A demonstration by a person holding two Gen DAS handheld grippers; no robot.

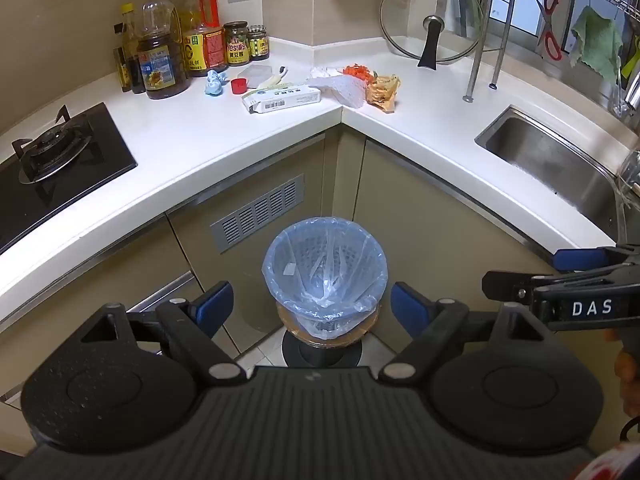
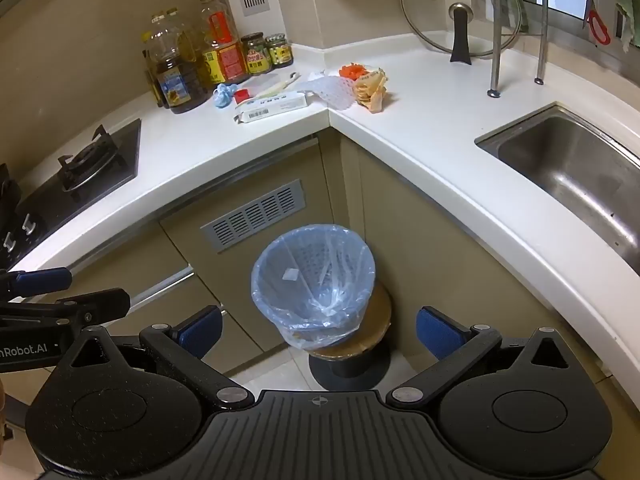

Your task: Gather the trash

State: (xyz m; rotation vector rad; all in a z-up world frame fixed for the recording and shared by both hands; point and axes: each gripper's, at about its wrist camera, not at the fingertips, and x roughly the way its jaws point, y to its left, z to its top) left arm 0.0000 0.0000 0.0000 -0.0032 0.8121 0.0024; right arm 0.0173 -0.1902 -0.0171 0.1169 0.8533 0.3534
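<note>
Two grippers, both spread wide and holding nothing: left gripper [image 1: 312, 306] low in the left wrist view, right gripper [image 2: 319, 330] low in the right wrist view, each framing the bin [image 1: 325, 270] at lower centre. Lined with a pale blue bag [image 2: 314, 276], perched on a round brown stool [image 2: 376, 320] in the cabinet corner, a small white scrap [image 2: 291, 275] inside. Scattered along the white counter [image 1: 192, 140] near its inner corner, upper centre of both views: a long white carton [image 1: 282, 99] lying flat at the edge, a white foam net [image 1: 346, 86] just beside it to the right, an orange-yellow crumpled wrapper [image 1: 383, 90] touching the net, chopped orange bits [image 1: 357, 70] behind them. Further left, a red cap [image 1: 239, 85] and a crumpled blue wad [image 1: 214, 82], near the oil bottles [image 1: 160, 52] and jars [image 1: 237, 42] at upper left. Black gas hob [image 1: 52, 160] at left, steel sink [image 2: 580, 176] at right, glass lid [image 1: 432, 28] propped upright at upper right, red scissors [image 1: 550, 24] hanging beyond. All trash well apart from both grippers.
</note>
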